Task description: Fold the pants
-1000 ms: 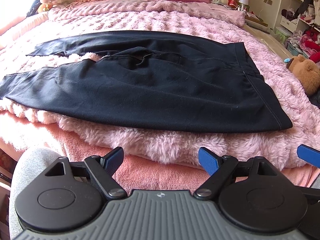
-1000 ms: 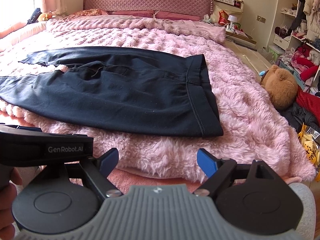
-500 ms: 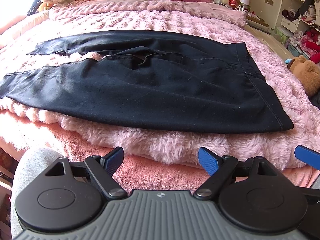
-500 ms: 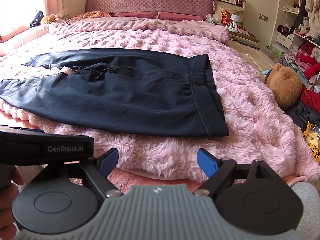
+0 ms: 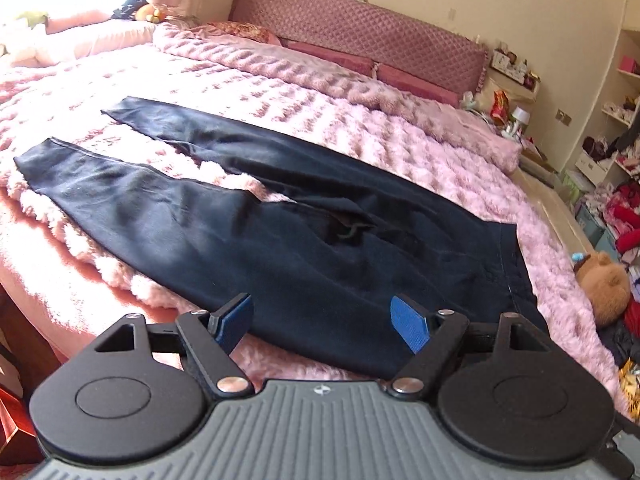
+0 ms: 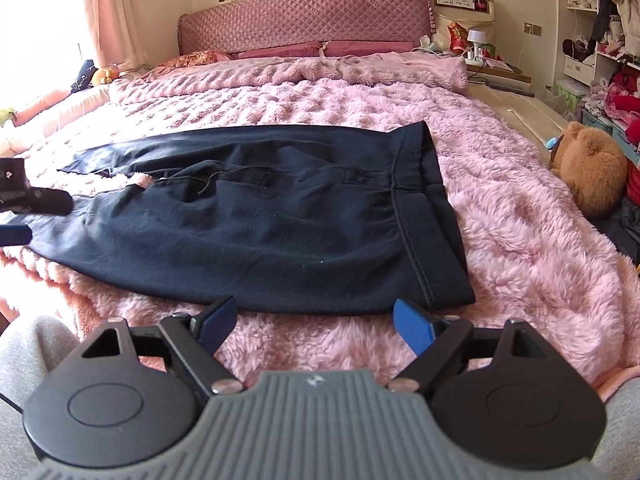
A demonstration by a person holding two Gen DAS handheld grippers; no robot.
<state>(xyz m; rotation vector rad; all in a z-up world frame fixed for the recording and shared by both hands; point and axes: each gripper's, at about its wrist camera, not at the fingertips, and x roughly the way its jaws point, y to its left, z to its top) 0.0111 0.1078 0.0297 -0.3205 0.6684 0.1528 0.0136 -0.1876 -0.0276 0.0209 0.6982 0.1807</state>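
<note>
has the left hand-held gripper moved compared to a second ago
Yes. The left hand-held gripper has swung left and advanced: the dark navy pants now sit between its fingers, and the quilted mauve headboard shows fully.

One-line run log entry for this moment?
stage: pre-grasp | pants: flat on pink blanket, unfolded | left gripper: open, at near leg edge | right gripper: open, near waistband corner

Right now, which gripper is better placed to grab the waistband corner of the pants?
Right. The right gripper is open just short of the near waistband corner of the pants. The left gripper, also open, faces the thigh area, with the waistband off to its right.
</note>
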